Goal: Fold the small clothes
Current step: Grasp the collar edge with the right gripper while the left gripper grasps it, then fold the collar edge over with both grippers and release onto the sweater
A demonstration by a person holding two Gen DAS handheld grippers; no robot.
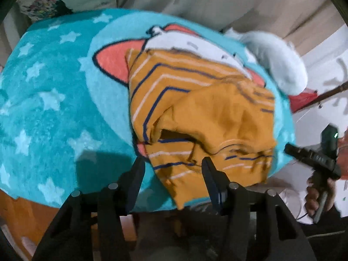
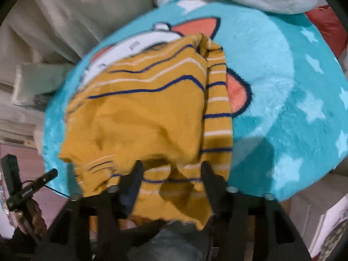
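Black jaws of the left gripper [image 1: 173,163] stand parted right at the near edge of the shirt [image 1: 202,117], with a strip of the striped hem showing between them but neither pad pressing on it, so nothing is held on that side. Across the cloth, the right gripper [image 2: 171,167] is likewise spread apart; the hem lies in the gap and drapes down over the tool's body, loose and not pinched. That looks like a deliberate let-go: the mustard shirt with navy and white stripes lies doubled over itself on the teal blanket [image 1: 56,91], its plain inner face turned up over the striped layer, which is what a fold drawn toward the near edge would leave. It sits over the cartoon cat printed in the blanket's pale circle, near the table's front edge, with one corner hanging off. Both tools point steeply down at the hem, well placed either to back away or to take a fresh grip. A pale folded cloth [image 1: 280,61] lies well behind the shirt, by my guess something set aside. Creases remain, so the fold seems rough and unfinished.
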